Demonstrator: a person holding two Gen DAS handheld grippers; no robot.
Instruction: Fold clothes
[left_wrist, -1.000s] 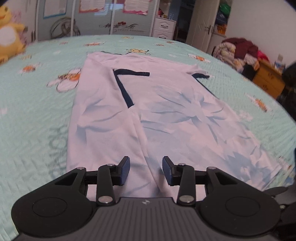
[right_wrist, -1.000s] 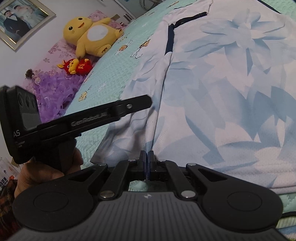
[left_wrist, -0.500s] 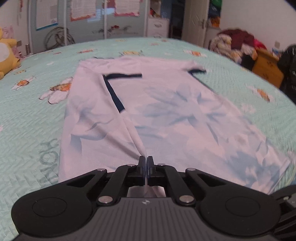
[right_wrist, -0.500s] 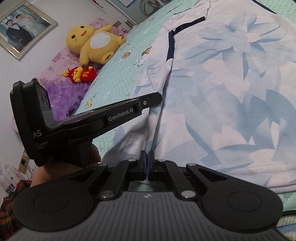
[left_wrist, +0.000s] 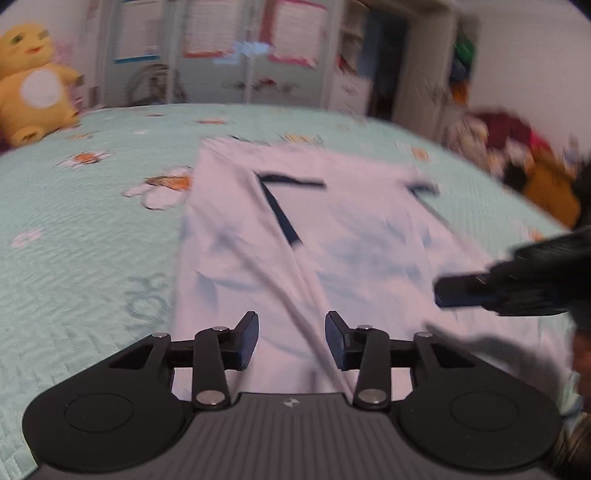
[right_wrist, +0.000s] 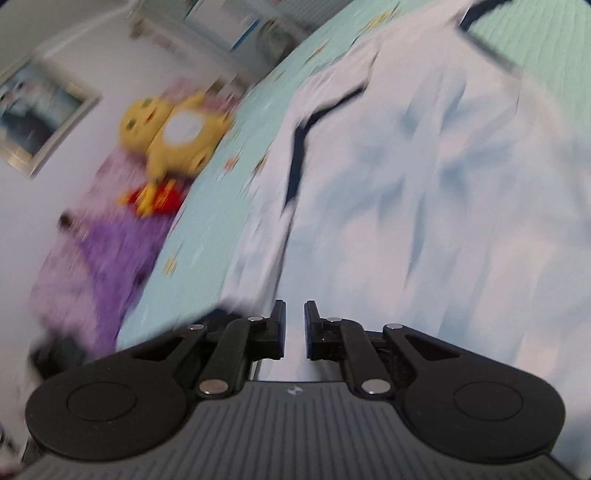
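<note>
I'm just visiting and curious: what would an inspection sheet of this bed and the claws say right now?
Surface: mint quilted bedspread with a flower print.
Job's things: white shirt with pale blue leaf print, spread flat, one side folded in, dark collar trim showing.
Clutter: yellow plush toy, small red toy, purple blanket.
Grippers: left claw opening over a fabric ridge; right claw opening, pads off the cloth.
Cables: nothing seen.
Surroundings: wardrobe doors, clothes pile, framed picture.
</note>
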